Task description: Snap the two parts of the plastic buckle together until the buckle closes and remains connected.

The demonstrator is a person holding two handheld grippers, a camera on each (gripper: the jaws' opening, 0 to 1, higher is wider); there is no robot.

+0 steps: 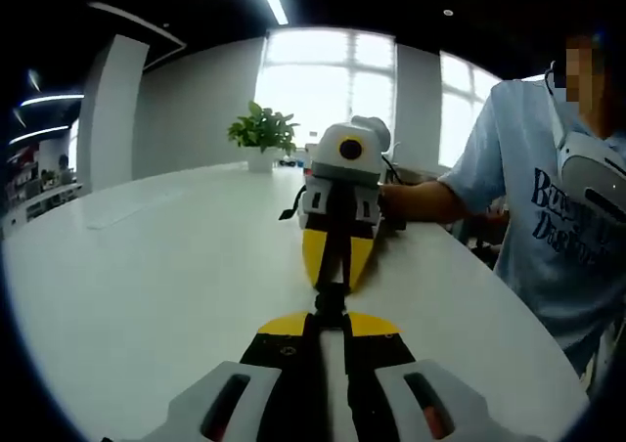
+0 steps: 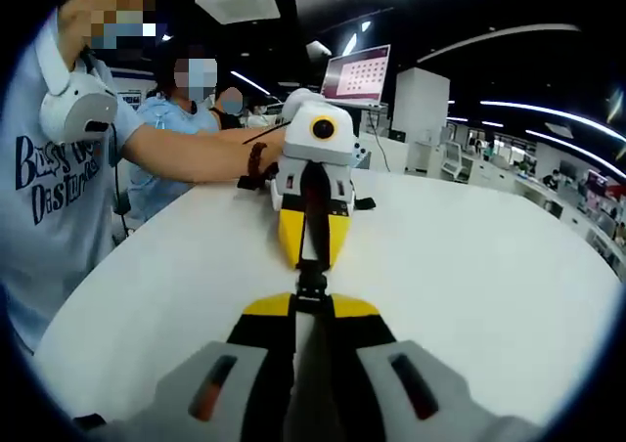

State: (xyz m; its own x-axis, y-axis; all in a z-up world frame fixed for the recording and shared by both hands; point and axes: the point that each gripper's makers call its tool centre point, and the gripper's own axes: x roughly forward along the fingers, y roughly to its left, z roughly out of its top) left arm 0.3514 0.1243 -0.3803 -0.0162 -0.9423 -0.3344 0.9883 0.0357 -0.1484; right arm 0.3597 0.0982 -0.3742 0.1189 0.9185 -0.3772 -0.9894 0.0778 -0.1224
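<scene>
The black plastic buckle (image 1: 331, 298) hangs just above the white table (image 1: 147, 276), between two grippers that meet nose to nose. My left gripper (image 1: 330, 317) rises from the bottom of the left gripper view, its yellow-tipped jaws shut on the near end of the buckle. My right gripper (image 1: 336, 271) faces it from beyond, shut on the far end. In the right gripper view the same buckle (image 2: 311, 284) sits between my right gripper (image 2: 311, 305) and my left gripper (image 2: 313, 258). Whether the two parts are latched is hidden by the jaw tips.
A person in a light blue T-shirt (image 1: 562, 217) stands at the table's right edge, holding both grippers. A potted plant (image 1: 262, 129) stands at the far end. A laptop (image 2: 357, 74) and a seated person (image 2: 191, 105) are beyond the table (image 2: 489, 256).
</scene>
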